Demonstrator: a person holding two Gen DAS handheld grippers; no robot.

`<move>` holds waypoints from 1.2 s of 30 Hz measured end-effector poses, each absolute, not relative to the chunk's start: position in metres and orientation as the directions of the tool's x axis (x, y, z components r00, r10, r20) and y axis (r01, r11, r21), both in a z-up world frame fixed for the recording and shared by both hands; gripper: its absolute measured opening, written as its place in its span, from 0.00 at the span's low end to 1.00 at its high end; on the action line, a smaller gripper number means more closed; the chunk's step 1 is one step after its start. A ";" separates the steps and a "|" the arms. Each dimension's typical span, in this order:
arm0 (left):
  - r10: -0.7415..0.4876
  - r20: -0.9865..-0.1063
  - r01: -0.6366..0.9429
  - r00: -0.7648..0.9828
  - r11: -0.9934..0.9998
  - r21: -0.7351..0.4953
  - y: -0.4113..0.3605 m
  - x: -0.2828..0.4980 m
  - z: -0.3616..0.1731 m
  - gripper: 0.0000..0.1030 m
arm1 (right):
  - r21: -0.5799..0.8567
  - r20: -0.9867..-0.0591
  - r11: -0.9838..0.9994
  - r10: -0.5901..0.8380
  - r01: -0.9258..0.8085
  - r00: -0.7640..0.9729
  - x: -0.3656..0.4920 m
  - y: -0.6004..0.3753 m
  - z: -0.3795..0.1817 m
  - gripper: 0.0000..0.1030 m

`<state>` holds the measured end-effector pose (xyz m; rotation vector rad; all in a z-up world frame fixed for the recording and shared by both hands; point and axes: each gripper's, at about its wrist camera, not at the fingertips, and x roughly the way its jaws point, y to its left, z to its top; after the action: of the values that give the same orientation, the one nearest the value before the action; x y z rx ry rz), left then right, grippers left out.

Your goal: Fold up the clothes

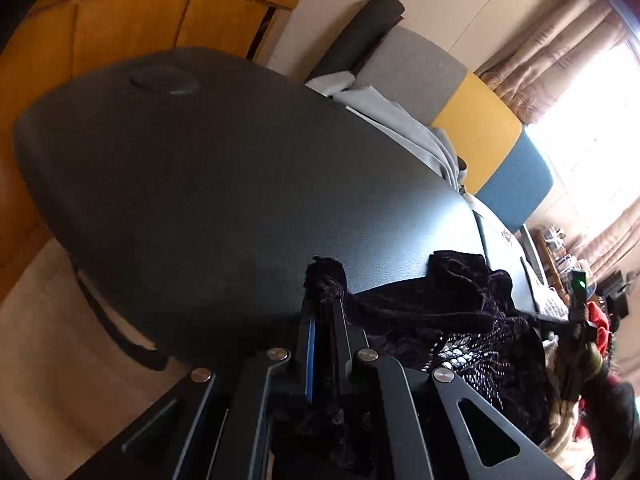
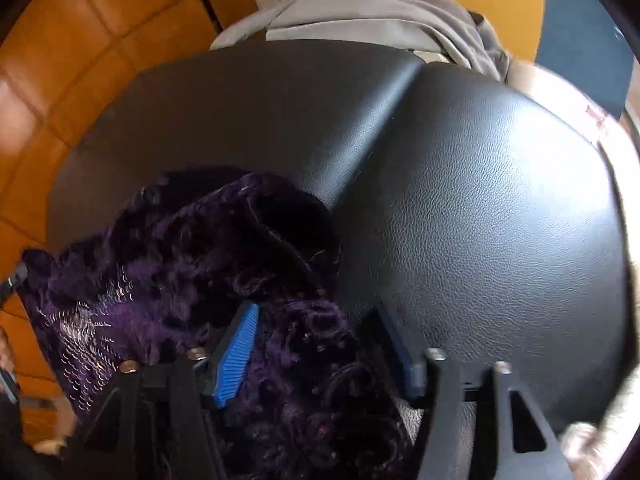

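- Setting: black textured tabletop (image 1: 224, 184), orange wood-panelled wall in the upper left of both views, curtained bright window at the right edge of the left wrist view.
- Grey cloth (image 2: 360, 20) lies at the tabletop's far edge, top centre of the right wrist view; grey, yellow and blue panels sit behind it.
- Task item: dark purple velvety garment (image 2: 208, 264) with a sequinned patch, bunched on the tabletop, lower left of the right wrist view, lower right of the left wrist view.
- Left claw (image 1: 324, 304): jaws nearly together, pinching a fold of the garment.
- Right claw (image 2: 320, 344): jaws wide apart, garment fabric lying between them; blue ribbed pad exposed.
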<state>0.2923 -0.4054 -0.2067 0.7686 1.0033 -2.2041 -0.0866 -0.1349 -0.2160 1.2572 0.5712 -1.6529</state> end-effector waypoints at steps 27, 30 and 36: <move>-0.050 -0.722 0.507 -0.690 -0.745 -0.433 -0.381 0.182 -0.221 0.61 | -0.393 -0.854 0.081 -0.401 0.916 -0.331 0.037 -0.057 -0.182 0.60; -0.002 -0.709 0.468 -0.705 -0.752 -0.464 -0.378 0.179 -0.225 0.62 | -0.325 -0.903 0.142 -0.340 0.935 -0.262 0.018 -0.077 -0.197 0.60; 0.088 -0.699 0.382 -0.710 -0.785 -0.487 -0.361 0.164 -0.232 0.85 | -0.021 -0.947 0.003 -0.320 1.000 -0.018 -0.044 -0.093 -0.201 0.67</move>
<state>0.1641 -0.3610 -0.2323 1.1075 0.9439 -2.5912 -0.0440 -0.0928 -0.2006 0.9520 0.9830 -1.3552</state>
